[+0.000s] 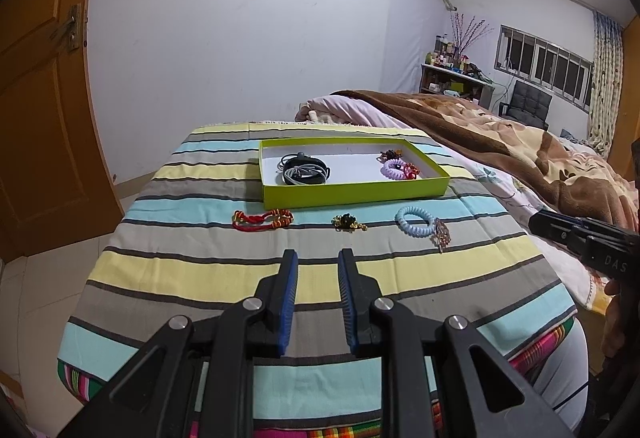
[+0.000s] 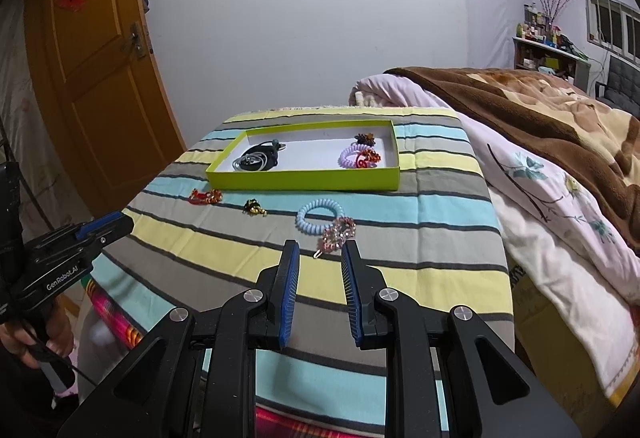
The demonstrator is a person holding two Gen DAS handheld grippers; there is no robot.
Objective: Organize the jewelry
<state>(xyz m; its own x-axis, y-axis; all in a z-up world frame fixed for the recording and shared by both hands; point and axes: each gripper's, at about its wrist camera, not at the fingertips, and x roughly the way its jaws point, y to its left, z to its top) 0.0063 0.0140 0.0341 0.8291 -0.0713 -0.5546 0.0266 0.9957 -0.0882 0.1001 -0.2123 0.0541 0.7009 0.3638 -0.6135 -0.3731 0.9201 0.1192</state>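
Both claws hover empty, between pick-ups, with four loose pieces left on the striped cloth-covered surface (image 1: 320,278).

Beyond them, toward the far edge, sits the shallow lime-green cardboard tray (image 1: 356,189), already holding dark and grey cords at one end and a lilac coil band with ornaments at the other; its white middle is free. In front of the tray lie the pale-blue spiral band (image 2: 319,215) touching a pink beaded clip (image 2: 338,236), a red-and-gold knotted bracelet (image 1: 262,218) and a small black-and-gold charm (image 1: 348,222). The right claw (image 2: 320,258), parted with nothing between its pads, is nearest the clip; a short reach and pinch looks next. The left claw (image 1: 318,266) is likewise parted and empty. The bed crowds the right side.
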